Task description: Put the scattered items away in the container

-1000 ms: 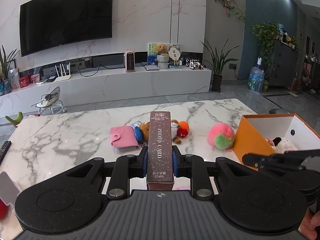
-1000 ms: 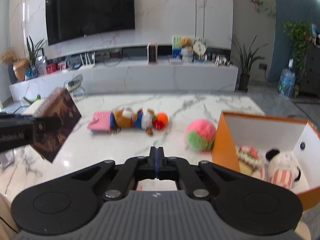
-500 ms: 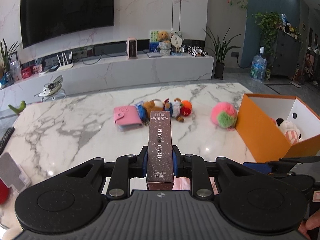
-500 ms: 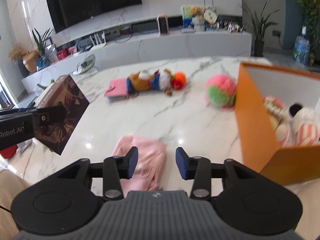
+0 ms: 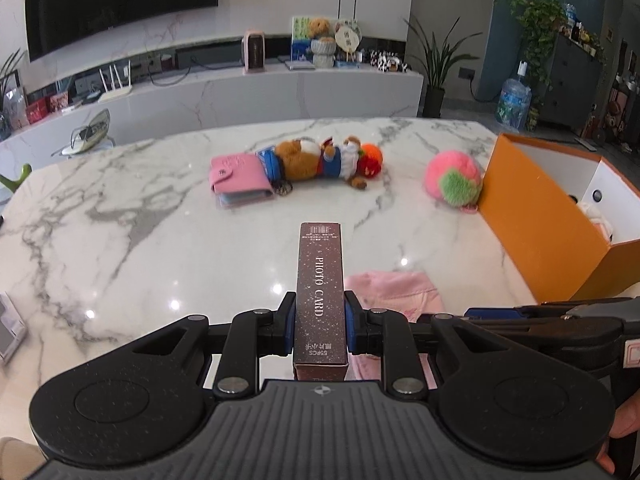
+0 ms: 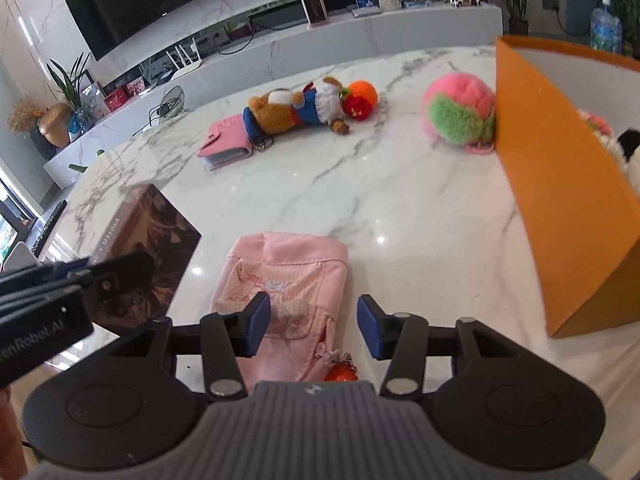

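My left gripper (image 5: 318,326) is shut on a dark brown photo card box (image 5: 320,280), held above the marble table; from the right wrist view the same box (image 6: 148,256) hangs at the left. My right gripper (image 6: 314,326) hovers low over a pink pouch (image 6: 284,280) with its jaws opening; the pouch lies between and under the fingers, and no pad presses on it. The orange container (image 6: 560,184) stands at the right with soft toys inside. A pink-green pompom (image 6: 460,110), a teddy bear toy (image 6: 304,108) and a pink wallet (image 6: 226,144) lie farther back.
The marble table (image 5: 120,248) runs back to a white TV bench (image 5: 240,92) with a television above it. A remote (image 6: 50,220) lies near the table's left edge. A person's fingers (image 5: 624,428) show at the right edge of the left wrist view.
Both grippers have sunk toward the table and tilted down. The right gripper went from shut to open and now frames the pink pouch. The left still holds the box.
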Tool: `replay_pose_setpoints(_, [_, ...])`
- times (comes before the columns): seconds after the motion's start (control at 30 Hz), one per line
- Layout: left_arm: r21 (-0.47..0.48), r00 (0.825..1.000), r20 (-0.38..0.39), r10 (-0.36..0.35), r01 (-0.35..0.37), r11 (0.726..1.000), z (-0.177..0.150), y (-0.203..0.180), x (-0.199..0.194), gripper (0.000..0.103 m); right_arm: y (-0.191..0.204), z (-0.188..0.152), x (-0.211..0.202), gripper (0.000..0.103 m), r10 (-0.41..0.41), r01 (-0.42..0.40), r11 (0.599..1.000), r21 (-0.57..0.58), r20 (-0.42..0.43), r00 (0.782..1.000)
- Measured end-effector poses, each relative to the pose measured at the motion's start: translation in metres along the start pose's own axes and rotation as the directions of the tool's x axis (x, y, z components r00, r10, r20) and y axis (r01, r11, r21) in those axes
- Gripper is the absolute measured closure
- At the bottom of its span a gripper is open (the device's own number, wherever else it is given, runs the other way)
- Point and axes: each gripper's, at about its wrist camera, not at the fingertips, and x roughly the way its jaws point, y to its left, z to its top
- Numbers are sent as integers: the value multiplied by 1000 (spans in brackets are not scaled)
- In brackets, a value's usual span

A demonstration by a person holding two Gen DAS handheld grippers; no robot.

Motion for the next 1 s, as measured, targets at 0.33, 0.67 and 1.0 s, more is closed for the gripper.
replay_pose_setpoints(0.33, [-29, 997, -73, -27, 25, 999, -5, 7, 25, 77, -6, 1, 29, 45, 20, -18, 999, 28, -69, 997])
replay_pose_setpoints(0.67, [-35, 995, -97, -27, 24, 999, -5, 8, 29, 77, 10, -1, 31, 68, 20, -24, 997, -80, -51, 999])
replay_pose_setpoints(1.0, [-17, 999, -44, -24, 23, 1000, 4, -2, 7, 77, 14, 3, 6, 76, 5, -3, 995, -104, 27, 1000])
